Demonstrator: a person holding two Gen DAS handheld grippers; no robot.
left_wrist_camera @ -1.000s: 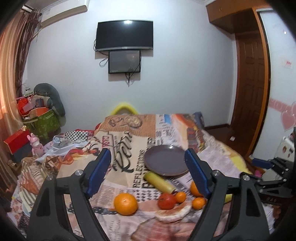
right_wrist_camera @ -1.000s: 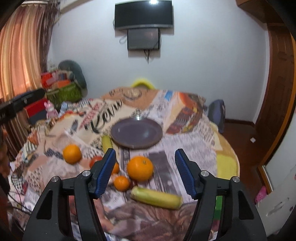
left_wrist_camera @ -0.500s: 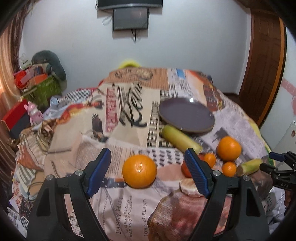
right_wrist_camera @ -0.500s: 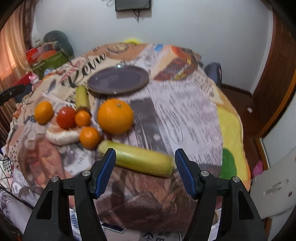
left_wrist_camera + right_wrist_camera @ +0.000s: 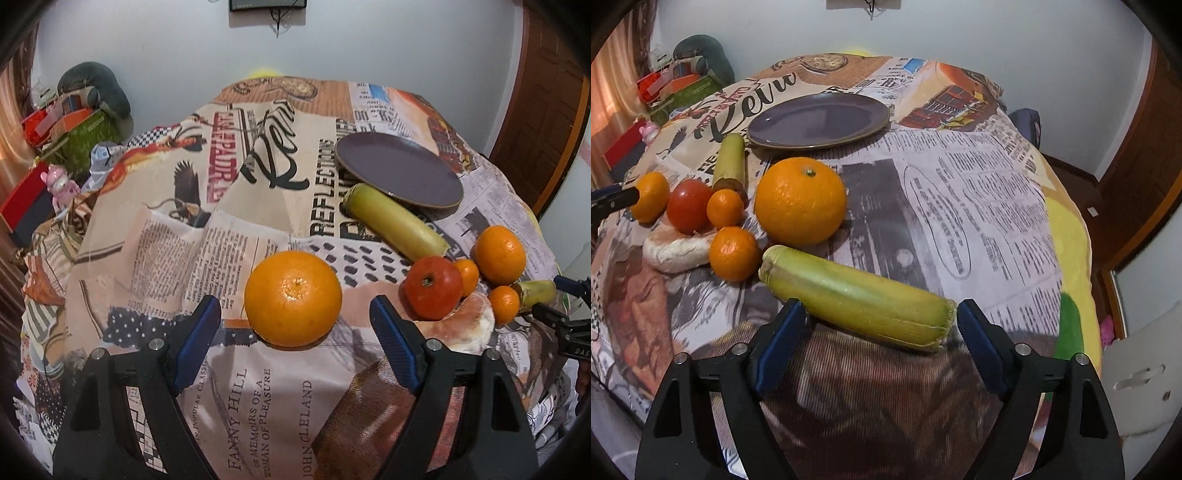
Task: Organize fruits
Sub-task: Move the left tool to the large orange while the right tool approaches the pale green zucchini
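My left gripper (image 5: 295,321) is open, its blue fingers either side of a large orange (image 5: 293,298) on the printed cloth. My right gripper (image 5: 877,321) is open around a yellow-green fruit (image 5: 855,295) lying crosswise near the table's front edge. A second large orange (image 5: 800,200), two small oranges (image 5: 733,253) (image 5: 725,208), a red tomato (image 5: 689,205) and a peeled citrus piece (image 5: 677,249) sit in a cluster. A second yellow-green fruit (image 5: 395,226) lies beside the purple plate (image 5: 399,171), which holds nothing.
The round table (image 5: 979,177) is covered by a newspaper-print cloth. Boxes, a green bag and a pink toy (image 5: 61,181) stand off the table at the left. A wooden door (image 5: 546,92) is at the right. A white chair (image 5: 1137,373) is at the lower right.
Both grippers have moved down and forward toward the table. The large orange now sits between my left fingers and the yellow-green fruit between my right fingers. Both stay open.
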